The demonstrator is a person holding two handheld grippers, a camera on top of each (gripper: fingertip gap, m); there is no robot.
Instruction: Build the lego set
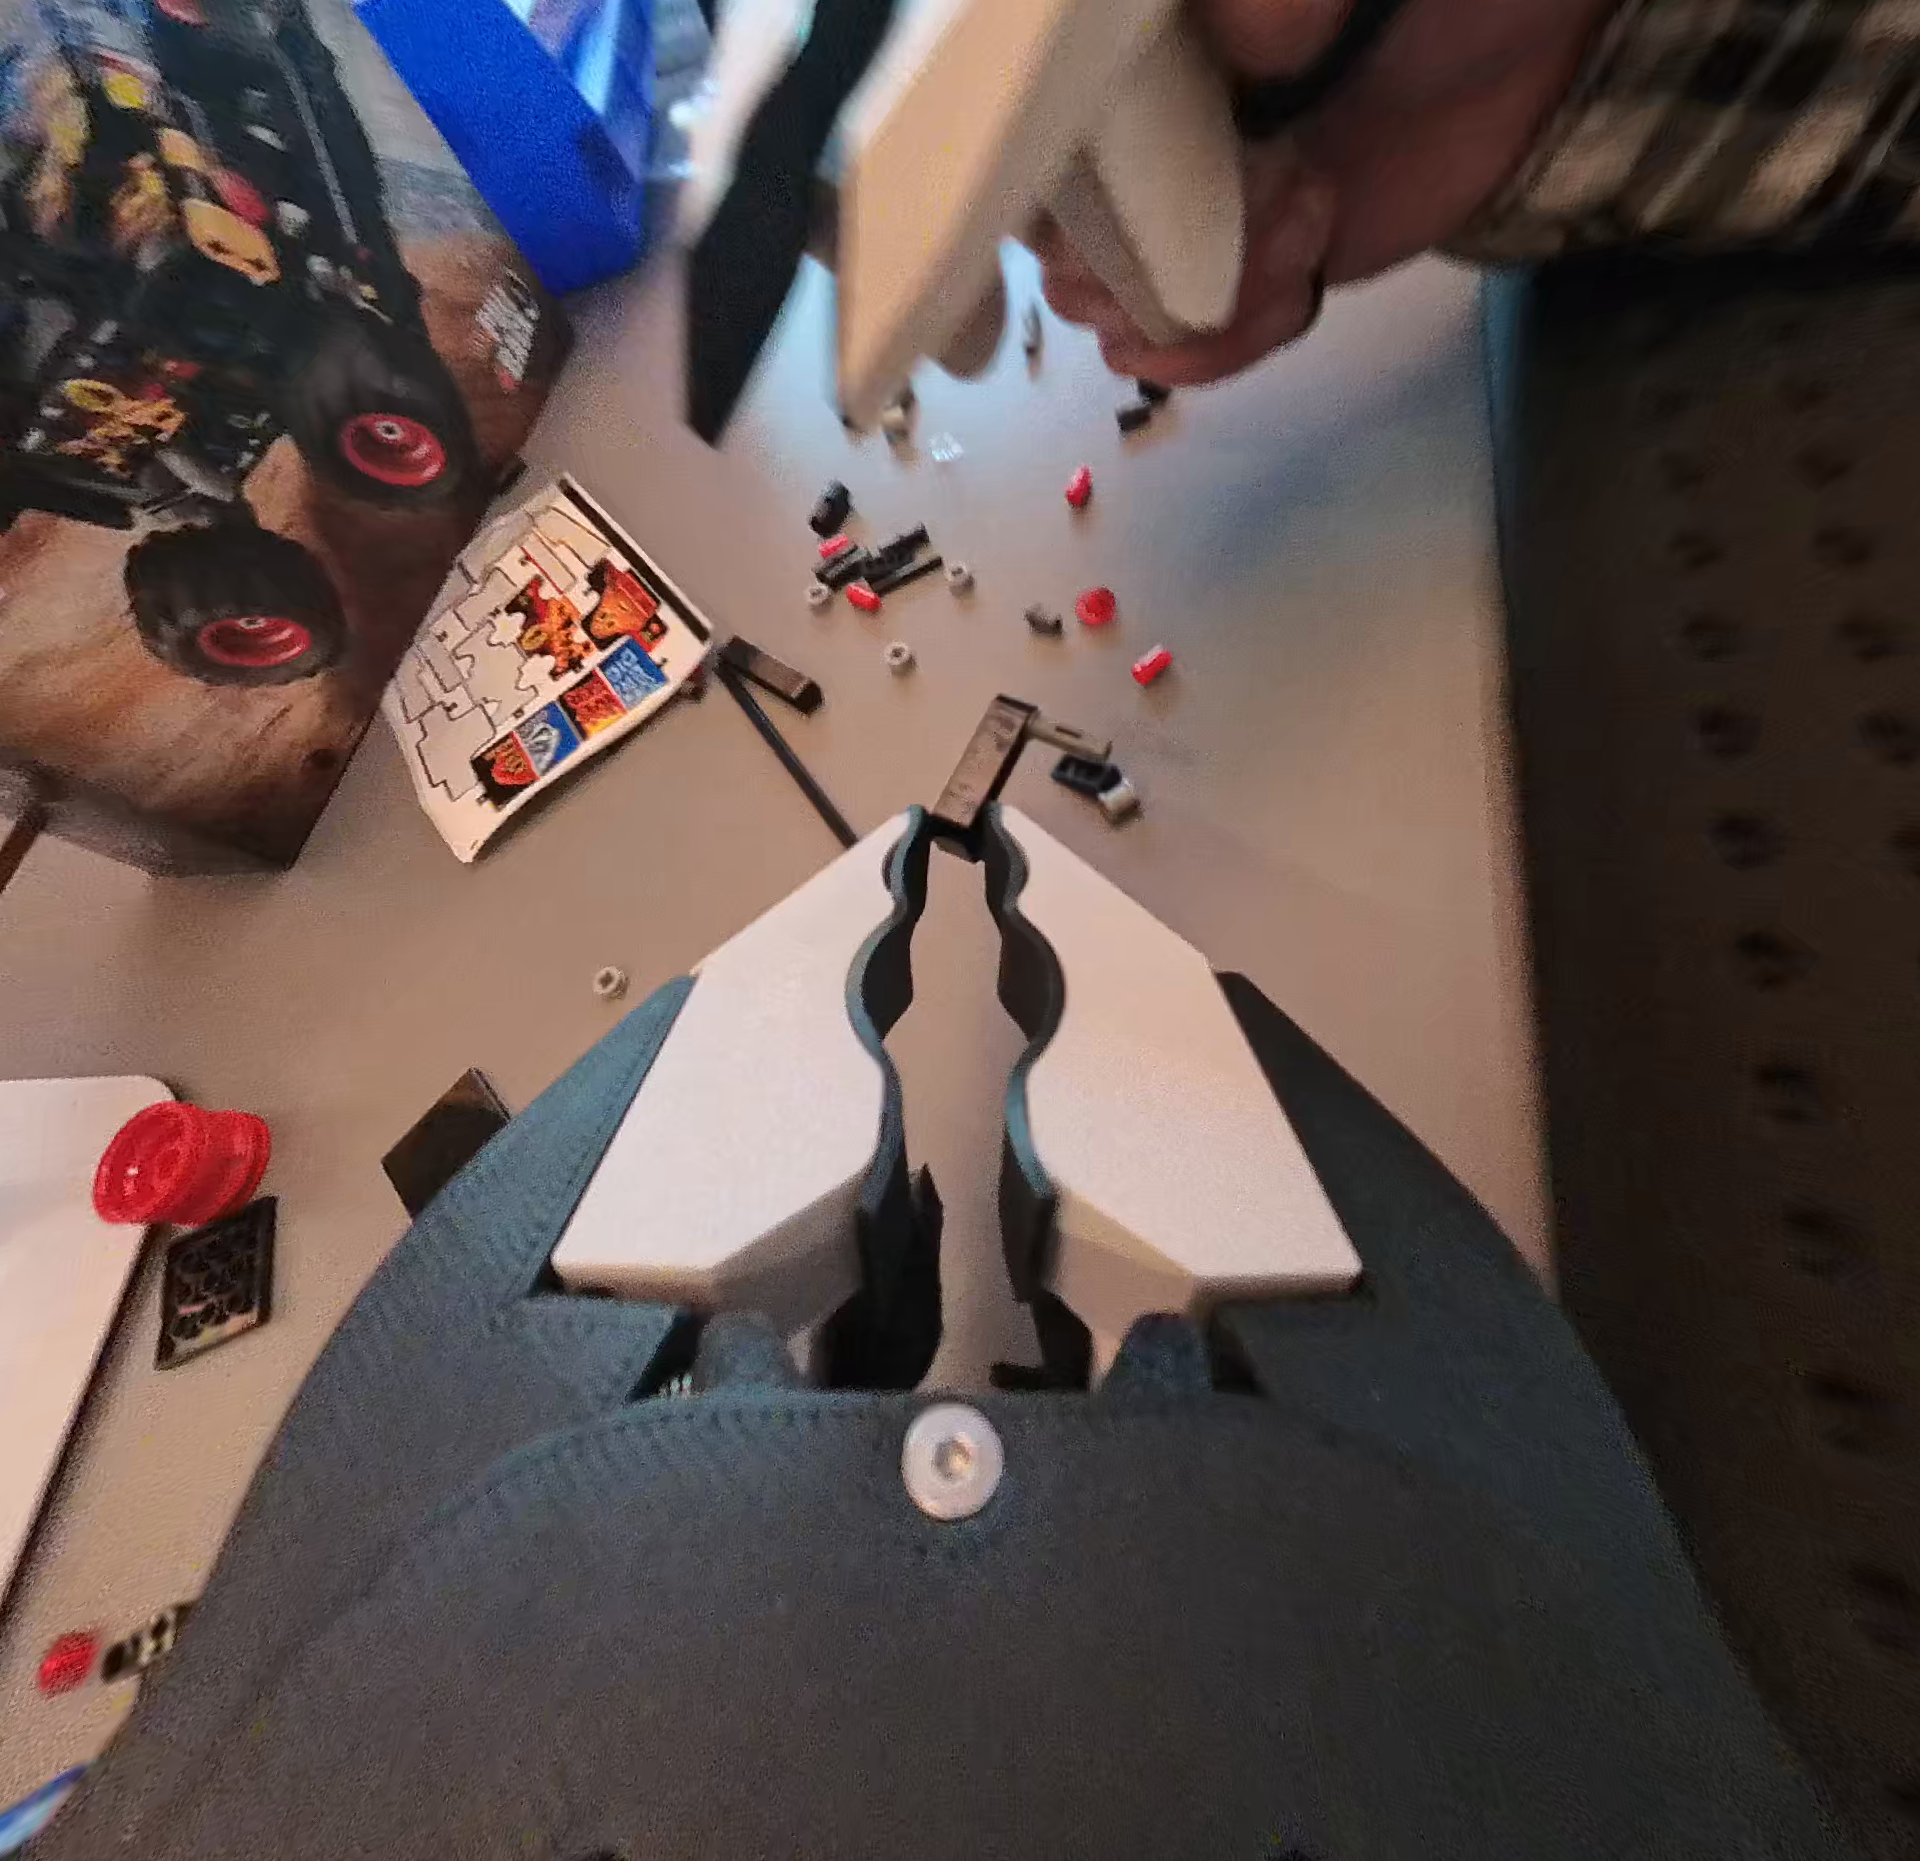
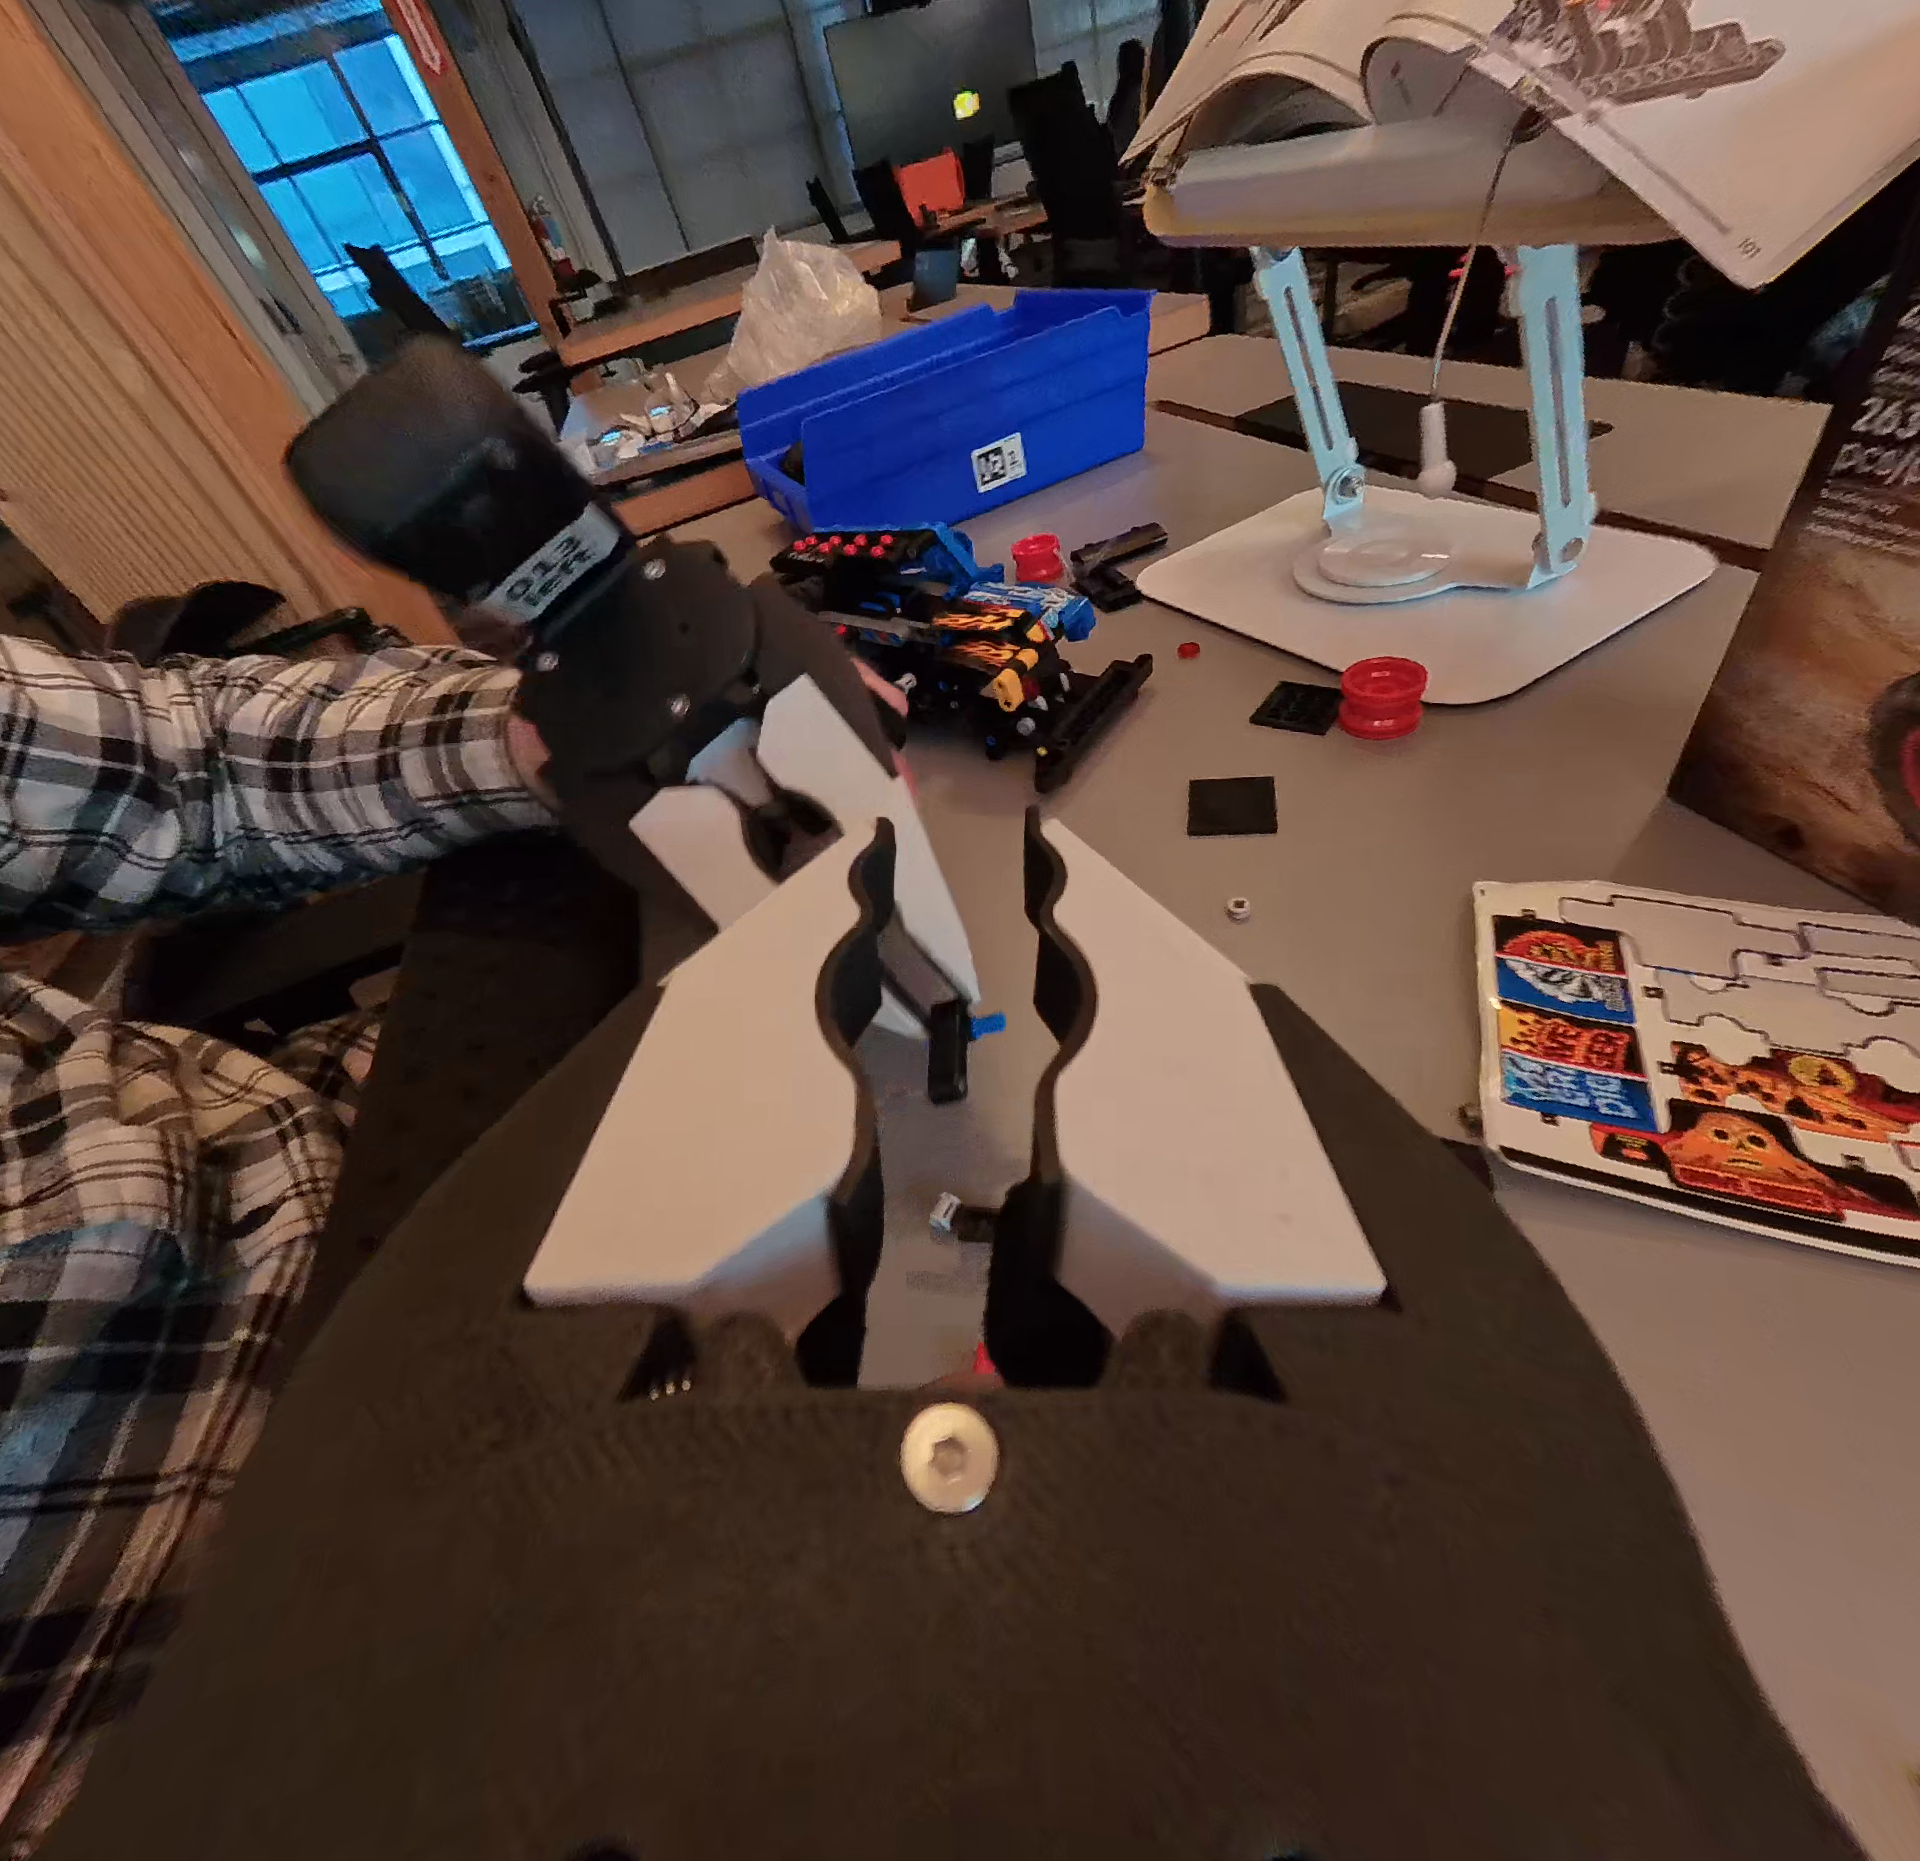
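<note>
The task's thing in hand is a black L-shaped beam assembly of plastic bricks (image 1: 982, 757), pinched at its near end between the tips of the left gripper (image 1: 958, 824), whose white fingers with dark wavy pads are closed upon it. The assembly stands just above the grey tabletop (image 1: 1299, 585); in the right wrist view the same piece (image 2: 940, 1032) shows a small blue pin on its side and hangs from the left gripper (image 2: 935, 990).

The right gripper (image 2: 956, 835) has its fingers apart with nothing between them; the held assembly lies beyond and below its gap. In the left wrist view this gripper (image 1: 862, 398) is blurred, gripped by a hand (image 1: 1278, 201) with a plaid sleeve.

Loose small parts (image 1: 883, 564), black, red and grey, are scattered on the table ahead of the left gripper, with a thin black axle (image 1: 790, 751) to its left. A partly built black, blue and orange vehicle model (image 2: 956, 627) sits farther back, near a blue plastic bin (image 2: 966, 419). Red wheel hubs (image 2: 1380, 699) rest against the base of a white book stand (image 2: 1434, 575), which carries an open instruction booklet (image 2: 1558, 55). A partly used sticker sheet (image 2: 1704, 1073) lies to the right, just beside the set's printed cardboard box (image 1: 197, 440). A flat black square tile (image 2: 1231, 805) lies apart from the model.
</note>
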